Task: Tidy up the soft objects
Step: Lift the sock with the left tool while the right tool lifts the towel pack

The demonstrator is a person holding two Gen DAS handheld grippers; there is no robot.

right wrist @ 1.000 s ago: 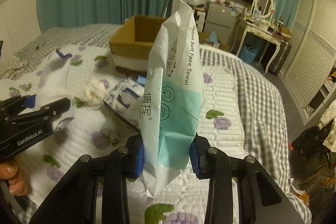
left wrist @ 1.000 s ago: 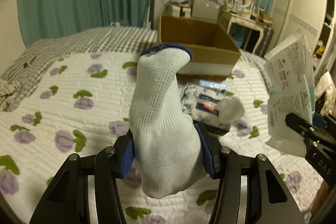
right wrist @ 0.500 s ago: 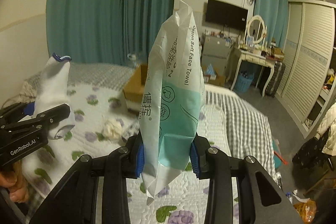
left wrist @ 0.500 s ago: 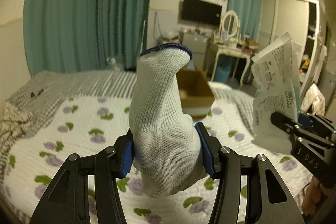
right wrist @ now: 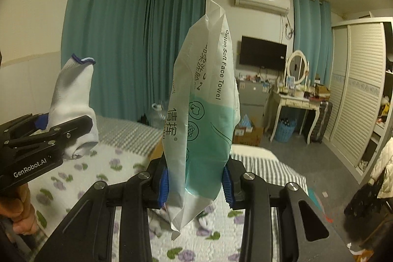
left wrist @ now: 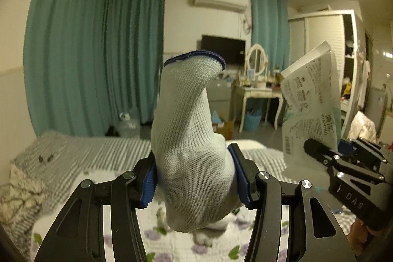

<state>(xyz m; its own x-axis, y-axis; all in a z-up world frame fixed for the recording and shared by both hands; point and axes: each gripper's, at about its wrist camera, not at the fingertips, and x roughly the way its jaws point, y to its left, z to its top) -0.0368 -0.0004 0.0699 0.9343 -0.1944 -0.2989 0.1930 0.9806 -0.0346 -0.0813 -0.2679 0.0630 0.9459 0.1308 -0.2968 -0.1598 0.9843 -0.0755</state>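
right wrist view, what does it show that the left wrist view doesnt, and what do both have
Only the right wrist view shows the front of the face towel pack with its printed name, the edge of a cardboard box behind it, and the "GenRobot.AI" label on the left gripper.

Only the left wrist view shows the pack's back label and the glove close up, pinched between blue-padded fingers.

Both show the two held items, the right gripper, the floral quilt, teal curtains, TV, air conditioner and vanity mirror.

Pack [right wrist: 203, 114]: "Cotton Soft Face Towel"; left tool [right wrist: 71, 125]: "GenRobot.AI".
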